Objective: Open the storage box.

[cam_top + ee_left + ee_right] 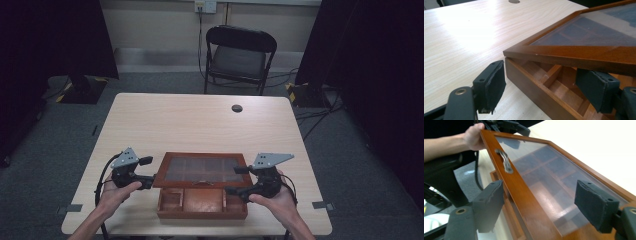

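A brown wooden box (202, 204) with inner compartments sits at the table's near edge. Its glass-paned lid (202, 170) is tilted up off the base at the front. My left gripper (148, 171) is at the lid's left end, open. In the left gripper view its jaws (544, 80) straddle the box corner (536, 87), and the right pad (596, 87) sits just under the lid's rim (584, 53). My right gripper (239, 180) is at the lid's right end, open. Its jaws (541, 200) stand either side of the lid's front rail (524, 195), below the metal handle (505, 161).
The light wood table (200, 125) has a round cable hole (237, 108) at the far side. A black folding chair (240, 55) stands beyond it. Cables (310, 117) lie on the grey floor at the right. Dark curtains hang at both sides.
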A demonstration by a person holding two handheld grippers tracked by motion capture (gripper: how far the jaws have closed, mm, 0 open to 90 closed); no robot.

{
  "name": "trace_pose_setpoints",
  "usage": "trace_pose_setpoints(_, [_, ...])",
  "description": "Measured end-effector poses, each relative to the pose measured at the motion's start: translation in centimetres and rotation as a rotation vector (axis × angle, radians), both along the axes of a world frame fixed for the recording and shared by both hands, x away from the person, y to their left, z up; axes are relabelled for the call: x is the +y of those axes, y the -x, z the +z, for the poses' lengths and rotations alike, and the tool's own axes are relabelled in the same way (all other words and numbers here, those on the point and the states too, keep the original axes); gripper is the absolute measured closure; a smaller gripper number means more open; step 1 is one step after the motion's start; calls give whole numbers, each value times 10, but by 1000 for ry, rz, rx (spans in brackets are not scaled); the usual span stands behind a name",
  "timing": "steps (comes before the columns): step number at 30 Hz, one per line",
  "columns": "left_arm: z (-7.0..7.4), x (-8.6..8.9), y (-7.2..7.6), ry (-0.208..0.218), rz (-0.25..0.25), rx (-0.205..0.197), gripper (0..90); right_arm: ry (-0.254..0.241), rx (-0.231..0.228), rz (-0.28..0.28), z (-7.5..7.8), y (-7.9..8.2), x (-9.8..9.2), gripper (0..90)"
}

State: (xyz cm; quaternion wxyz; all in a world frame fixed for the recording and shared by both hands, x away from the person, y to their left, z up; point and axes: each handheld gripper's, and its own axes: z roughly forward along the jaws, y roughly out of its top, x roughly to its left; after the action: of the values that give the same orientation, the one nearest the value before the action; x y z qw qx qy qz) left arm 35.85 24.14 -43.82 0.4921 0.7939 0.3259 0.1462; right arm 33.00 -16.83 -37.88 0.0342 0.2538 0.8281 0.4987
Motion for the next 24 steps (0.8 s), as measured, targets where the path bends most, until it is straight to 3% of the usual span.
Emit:
trace_pose_setpoints(3, [5,-2,1,-2,-11,-22,239,-4,-7,-14,-2,0,-5,212])
trace_pose_setpoints(9, [8,-6,2,2,-30,-24,243,-7,-33,-42,-4,1,-12,184])
trace_pose_setpoints(14, [15,-7,3,28,-35,-36,248,10,-59,-55,-2,-2,-13,164])
trace_pose_setpoints(24, [21,-8,-1,44,-29,-41,256,28,-54,-107,-3,-16,-22,169])
